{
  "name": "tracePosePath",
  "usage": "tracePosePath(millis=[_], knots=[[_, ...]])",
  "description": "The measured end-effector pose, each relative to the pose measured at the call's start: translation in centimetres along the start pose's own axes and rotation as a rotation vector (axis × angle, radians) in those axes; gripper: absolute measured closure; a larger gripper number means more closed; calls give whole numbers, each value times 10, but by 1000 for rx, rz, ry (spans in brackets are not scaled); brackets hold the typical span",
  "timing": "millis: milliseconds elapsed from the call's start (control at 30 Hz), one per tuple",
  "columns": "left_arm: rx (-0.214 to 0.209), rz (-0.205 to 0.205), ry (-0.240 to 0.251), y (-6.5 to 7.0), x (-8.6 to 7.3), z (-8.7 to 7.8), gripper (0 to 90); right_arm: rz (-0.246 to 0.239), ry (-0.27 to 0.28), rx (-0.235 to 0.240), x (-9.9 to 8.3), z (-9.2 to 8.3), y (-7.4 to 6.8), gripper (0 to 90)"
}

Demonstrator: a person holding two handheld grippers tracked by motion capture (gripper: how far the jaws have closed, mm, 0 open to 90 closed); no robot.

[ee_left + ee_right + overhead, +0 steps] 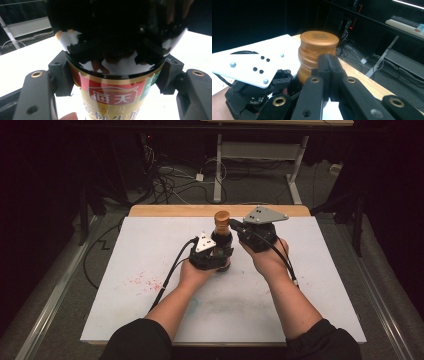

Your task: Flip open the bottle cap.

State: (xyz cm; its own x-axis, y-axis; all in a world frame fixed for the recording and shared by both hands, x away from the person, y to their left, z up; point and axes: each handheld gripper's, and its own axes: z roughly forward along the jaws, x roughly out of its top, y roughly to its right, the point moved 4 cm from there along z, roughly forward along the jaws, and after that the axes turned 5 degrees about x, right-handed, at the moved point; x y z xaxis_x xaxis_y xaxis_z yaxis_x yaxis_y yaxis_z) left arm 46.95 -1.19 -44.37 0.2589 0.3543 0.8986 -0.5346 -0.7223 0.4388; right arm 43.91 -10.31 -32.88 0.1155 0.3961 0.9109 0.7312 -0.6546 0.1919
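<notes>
Bottle (221,237) in left gripper (212,256) fingers — upright

On bottle (112,100) label, white "海天" in a red panel, read in the left gripper view; below it, larger gold characters, cut off at the frame edge and not legible. On cap (319,37) top, a small square printed mark, too blurred to read.
</notes>
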Motion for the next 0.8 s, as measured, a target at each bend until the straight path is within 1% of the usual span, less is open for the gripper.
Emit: tracePosePath(millis=[800], knots=[[3, -7, 5, -1, 0, -1, 288, 2, 13, -4, 10, 0, -1, 900]])
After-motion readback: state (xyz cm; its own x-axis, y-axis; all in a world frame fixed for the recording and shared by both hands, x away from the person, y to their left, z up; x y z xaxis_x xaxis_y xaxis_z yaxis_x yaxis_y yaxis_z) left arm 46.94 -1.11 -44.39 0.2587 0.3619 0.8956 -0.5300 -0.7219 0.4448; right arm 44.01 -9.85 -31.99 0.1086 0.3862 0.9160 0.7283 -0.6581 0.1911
